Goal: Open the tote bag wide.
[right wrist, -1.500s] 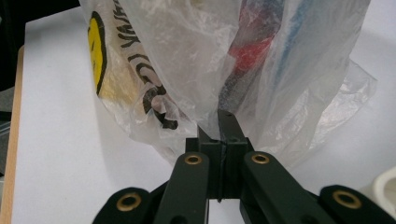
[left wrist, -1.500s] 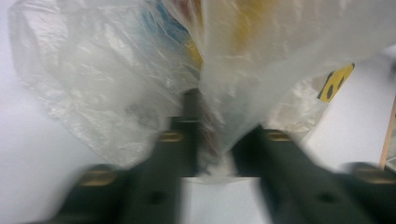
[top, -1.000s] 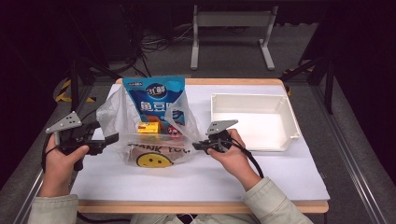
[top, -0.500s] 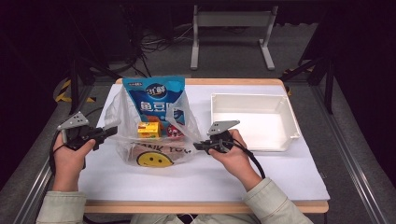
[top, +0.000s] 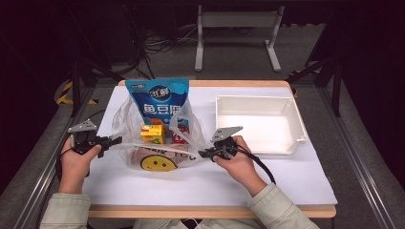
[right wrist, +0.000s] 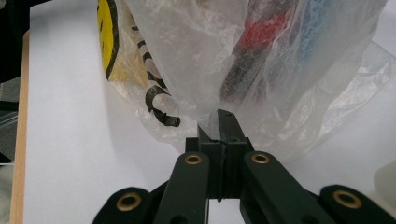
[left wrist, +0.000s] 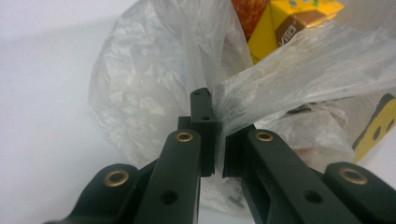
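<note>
Both sides of bag (top: 157,148) pinched: left gripper (top: 111,141) jaws just closed, film bunched between the pads; right gripper (top: 204,153) clamped on the opposite edge. Bag on table (top: 286,176) between the fingertips, pouch (top: 160,102) and carton (top: 153,133) inside. Probably spreading the mouth; next, pulling apart gently to avoid tearing.

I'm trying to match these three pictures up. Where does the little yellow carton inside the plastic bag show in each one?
High view: the yellow carton stands inside the clear plastic bag, left of centre, in front of the blue snack packet.
Left gripper view: top right corner, behind the bag film.
Right gripper view: I cannot make it out through the film.
Shared landmark: the bag's yellow smiley print.
</note>
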